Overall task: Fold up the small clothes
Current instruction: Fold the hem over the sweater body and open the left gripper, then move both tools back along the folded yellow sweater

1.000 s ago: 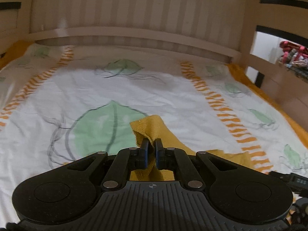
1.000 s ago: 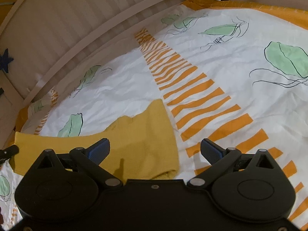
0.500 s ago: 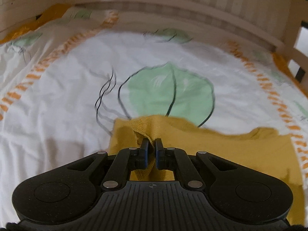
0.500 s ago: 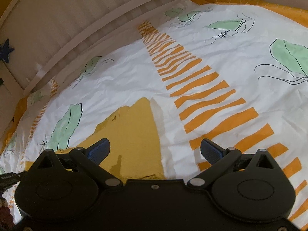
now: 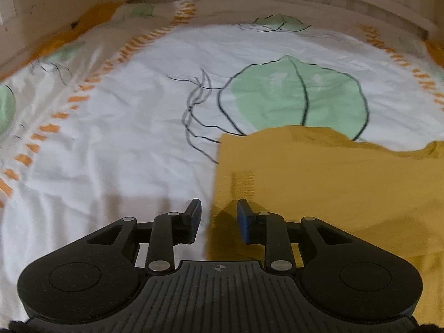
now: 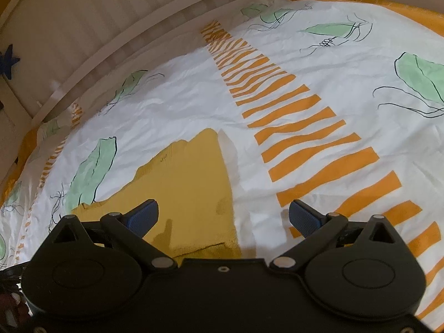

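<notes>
On the bedsheet (image 5: pixel 125 144), left gripper (image 5: pixel 217 216) opening over yellow garment (image 5: pixel 319 183)

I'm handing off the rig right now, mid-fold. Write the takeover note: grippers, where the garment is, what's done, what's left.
Left gripper: jaws opening, no pad pressing the cloth; it sits over the garment's left edge.
Right gripper: open wide, empty, above the garment's right edge.
Yellow garment: lying flat on the leaf-print bedsheet, free of both grippers. In the right wrist view its right edge is straight.
Done: garment laid out flat and let go.
Left: pick up an edge and make the next fold; I can't tell how many folds are already in it.
</notes>
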